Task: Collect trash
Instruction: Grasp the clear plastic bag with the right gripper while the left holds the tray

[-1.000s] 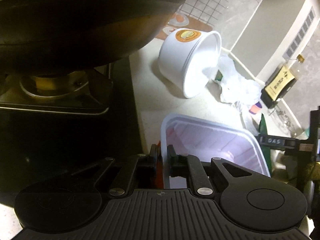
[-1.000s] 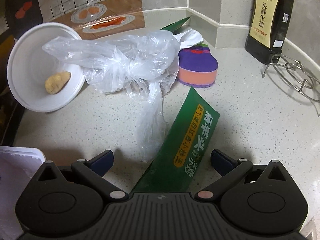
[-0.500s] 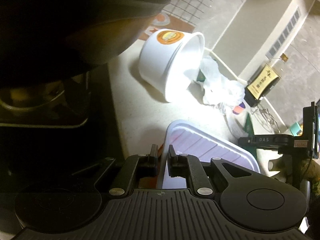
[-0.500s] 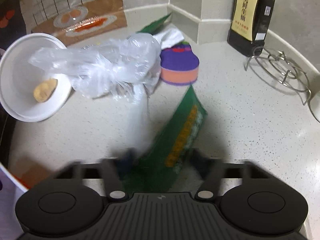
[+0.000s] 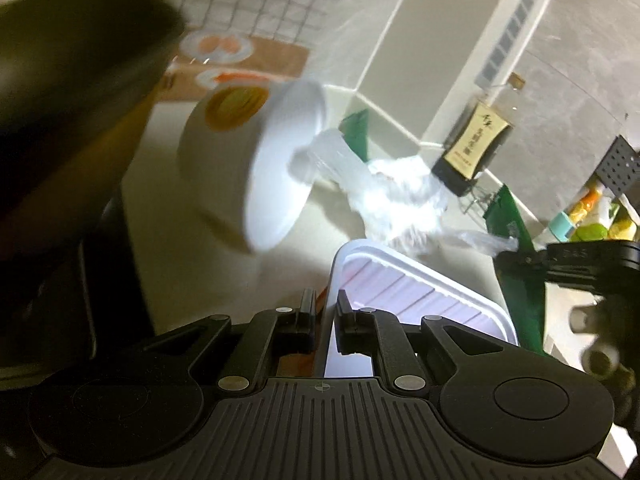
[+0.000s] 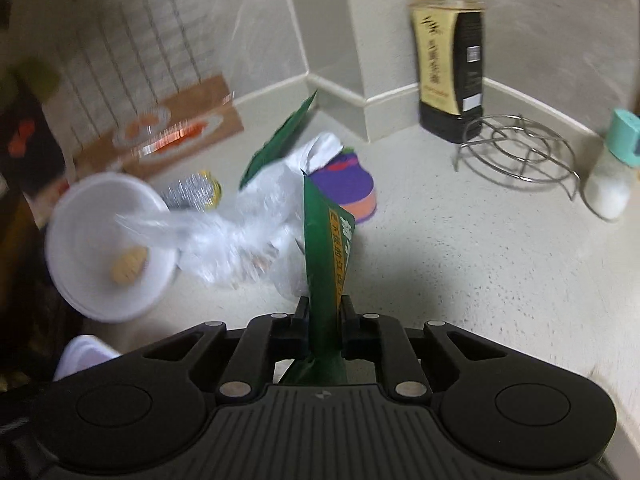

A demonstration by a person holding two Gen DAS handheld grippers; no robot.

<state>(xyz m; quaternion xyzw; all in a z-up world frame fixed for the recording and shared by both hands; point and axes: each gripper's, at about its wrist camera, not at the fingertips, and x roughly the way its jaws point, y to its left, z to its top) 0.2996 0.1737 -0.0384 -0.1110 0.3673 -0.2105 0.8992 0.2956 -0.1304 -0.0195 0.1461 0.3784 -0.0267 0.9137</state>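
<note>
Right hand-held gripper (image 6: 323, 314) clamped on green wrapper (image 6: 326, 248): light, floppy, slippery; pinched at end. Left hand-held gripper (image 5: 323, 312) closed on stiff tray (image 5: 420, 280) rim.

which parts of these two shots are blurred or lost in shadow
Left wrist view: the white bowl and plastic bag are motion-smeared, and the dark pan is lost in shadow. Right wrist view: the bowl and bag smear, while the green packet in the right tool stays sharper.
</note>
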